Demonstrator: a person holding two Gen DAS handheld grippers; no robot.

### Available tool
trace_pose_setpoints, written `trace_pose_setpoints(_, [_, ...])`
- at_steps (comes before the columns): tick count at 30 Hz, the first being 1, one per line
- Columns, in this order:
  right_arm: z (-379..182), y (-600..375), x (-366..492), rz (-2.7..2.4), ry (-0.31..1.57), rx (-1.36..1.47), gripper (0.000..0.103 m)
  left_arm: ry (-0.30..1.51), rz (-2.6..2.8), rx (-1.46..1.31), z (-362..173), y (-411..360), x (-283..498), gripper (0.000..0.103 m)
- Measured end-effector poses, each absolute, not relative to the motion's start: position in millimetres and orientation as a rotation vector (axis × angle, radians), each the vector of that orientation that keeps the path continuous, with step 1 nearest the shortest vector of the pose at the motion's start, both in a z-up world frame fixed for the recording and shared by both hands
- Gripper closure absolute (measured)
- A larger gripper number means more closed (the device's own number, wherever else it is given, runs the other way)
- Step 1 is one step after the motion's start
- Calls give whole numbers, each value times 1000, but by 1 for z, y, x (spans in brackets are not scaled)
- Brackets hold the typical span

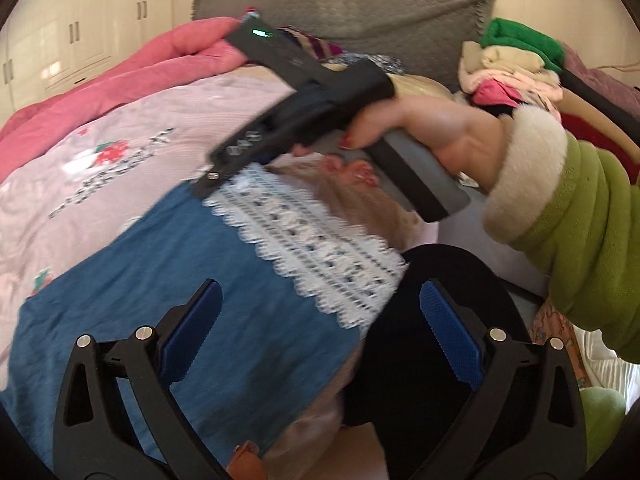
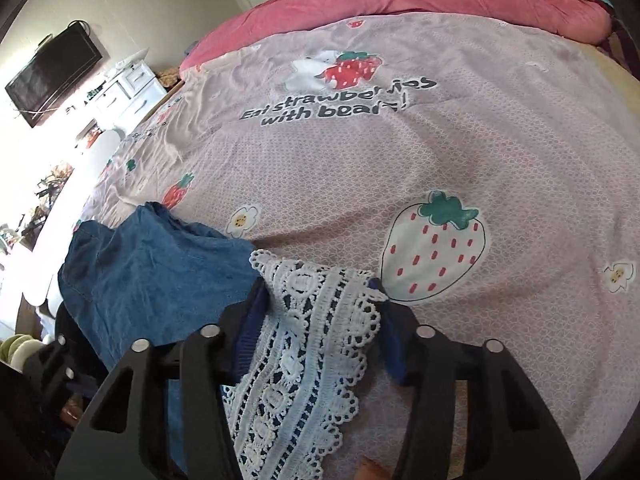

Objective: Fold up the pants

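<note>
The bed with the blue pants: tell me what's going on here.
A person holding a gripper in each hand is folding blue pants with a white lace hem on a strawberry-print bedspread. The right gripper has the lace hem between its fingers. The left gripper hangs wide open above the pants, with no cloth gripped. The fold is not finished.

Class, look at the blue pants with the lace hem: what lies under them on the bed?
The blue pants lie on a pink strawberry-print sheet, which spreads out around them. Whatever is directly beneath the fabric is covered.
</note>
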State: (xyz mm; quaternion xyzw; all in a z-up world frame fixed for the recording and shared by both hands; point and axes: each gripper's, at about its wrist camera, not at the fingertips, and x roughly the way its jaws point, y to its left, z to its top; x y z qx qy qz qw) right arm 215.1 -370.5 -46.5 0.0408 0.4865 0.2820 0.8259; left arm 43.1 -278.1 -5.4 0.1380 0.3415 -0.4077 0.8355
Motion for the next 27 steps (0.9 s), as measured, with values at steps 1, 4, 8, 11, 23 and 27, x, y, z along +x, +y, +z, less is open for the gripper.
trace_pose_setpoints(1, [-44, -371, 215, 609, 1032, 83, 64, 716, -866, 302, -8, -284, 42, 10])
trace_pose_setpoints(4, [-33, -370, 210, 643, 1012, 82, 72, 707, -855, 354, -18, -299, 40, 22])
trace_pose_setpoints(8, [-26, -366, 209, 651, 1005, 65, 72, 735, -861, 396, -32, -316, 40, 34])
trace_pose_setpoints(11, [-33, -363, 214, 631, 1035, 32, 72, 722, -851, 466, -42, -326, 35, 40])
trace_pose_setpoints(23, [-43, -361, 219, 572, 1075, 60, 74, 685, -747, 569, -58, -335, 27, 81])
trace_pose_setpoints(27, [-33, -360, 215, 575, 1059, 68, 76, 725, -786, 482, -50, -320, 32, 93])
